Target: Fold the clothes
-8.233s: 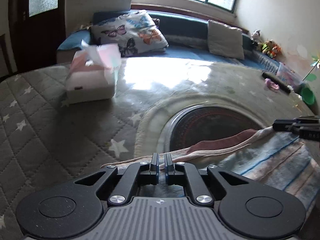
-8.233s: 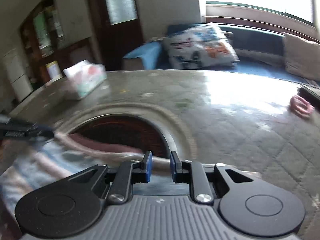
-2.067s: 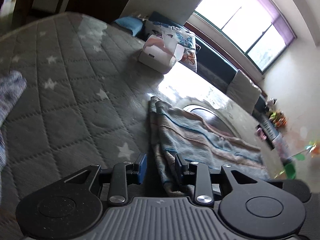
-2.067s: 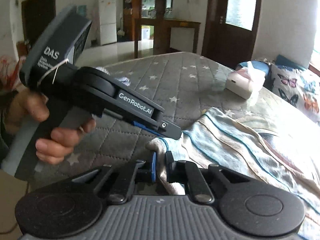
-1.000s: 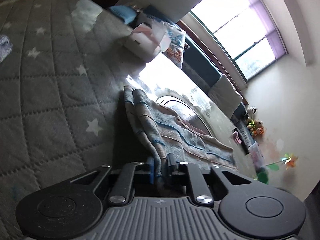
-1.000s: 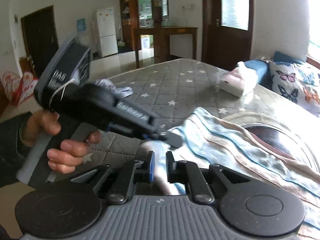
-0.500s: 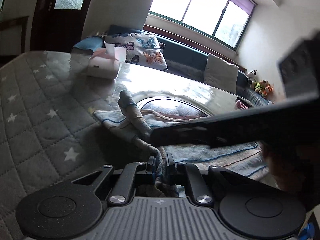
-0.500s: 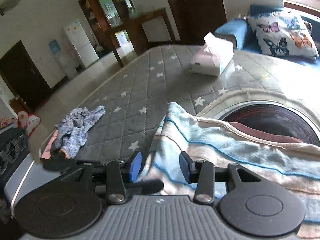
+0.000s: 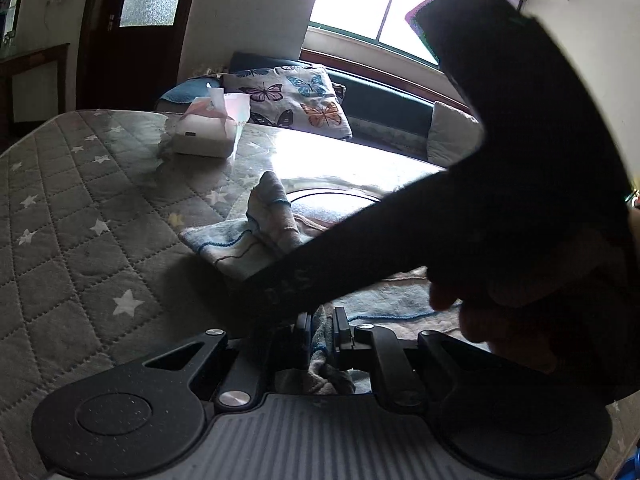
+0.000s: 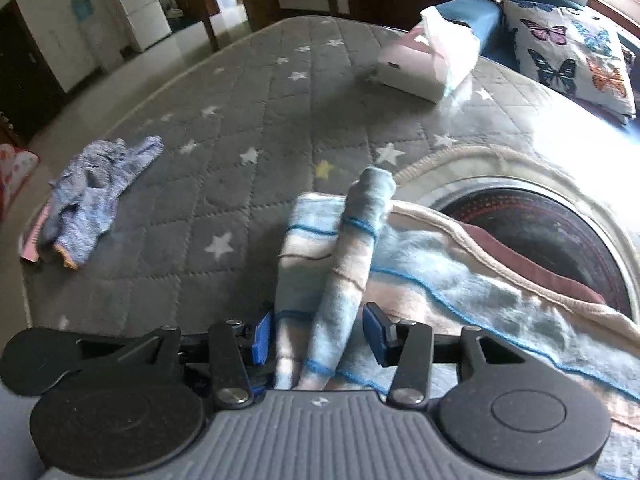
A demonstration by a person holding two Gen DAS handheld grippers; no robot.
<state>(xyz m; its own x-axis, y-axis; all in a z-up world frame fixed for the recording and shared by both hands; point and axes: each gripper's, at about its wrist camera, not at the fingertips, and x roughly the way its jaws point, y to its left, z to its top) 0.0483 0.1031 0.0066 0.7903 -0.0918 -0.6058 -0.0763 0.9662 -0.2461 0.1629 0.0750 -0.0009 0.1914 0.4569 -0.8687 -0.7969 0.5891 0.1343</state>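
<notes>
— Two grippers, one garment: what holds it at this moment?

— Only the left gripper [image 9: 321,326]. Its jaws stand narrow, pinched on a bunched edge of the striped garment [image 10: 344,276], as they were a second ago. The right gripper [image 10: 320,338] clamped that same fold a second ago; its jaws are now opening, blue pads clear of the cloth, though a rolled ridge of fabric runs up between them.

— Where does the garment lie?

— On the quilted bed cover [image 10: 248,128], spread partly over the round dark mat [image 10: 560,232], towards the bed's near edge. One end of the ridge stands up as a small peak [image 9: 270,200].

— What else differs?

— In the left wrist view the right gripper's dark body [image 9: 500,184] and the hand [image 9: 512,304] carrying it now fill the right side; half a second ago they covered less. The tissue box [image 10: 424,64] sits near the far edge, the small blue knit garment [image 10: 92,196] near the bed's left edge, both unmoved.
</notes>
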